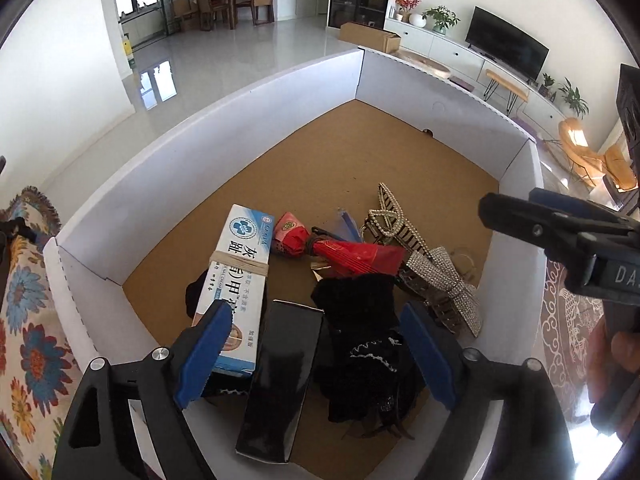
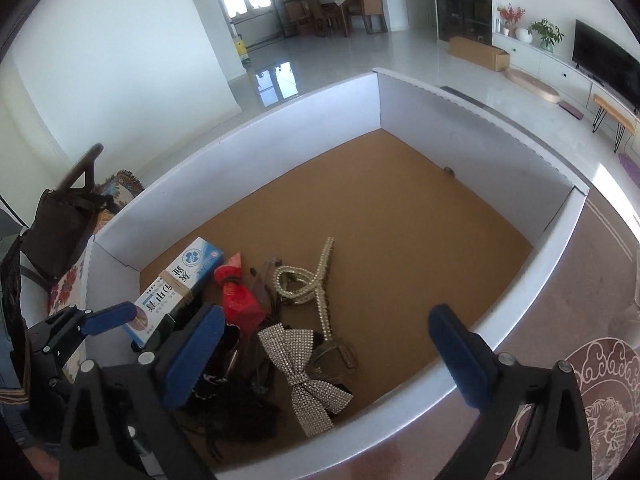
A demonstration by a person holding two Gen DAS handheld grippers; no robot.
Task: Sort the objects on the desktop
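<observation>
A white-walled box (image 1: pixel 280 92) with a brown floor holds a pile at its near left. In it lie a white and blue cream carton (image 1: pixel 240 276) with a rubber band, a black box (image 1: pixel 280 376), black lace fabric (image 1: pixel 360 336), a red folded item (image 1: pixel 344 252), a pearl hair clip (image 1: pixel 386 216) and a rhinestone bow clip (image 1: pixel 444 280). My left gripper (image 1: pixel 316 352) is open above the black box and fabric, holding nothing. My right gripper (image 2: pixel 328 356) is open over the bow clip (image 2: pixel 308 376) at the box's near rim; it also shows at the right of the left wrist view (image 1: pixel 560 236).
The box sits on a patterned cloth (image 2: pixel 600 400). A floral cushion (image 1: pixel 28 320) and a dark bag (image 2: pixel 56 232) lie to the left. Most of the box floor (image 2: pixel 400 208) beyond the pile is bare cardboard. A living room lies behind.
</observation>
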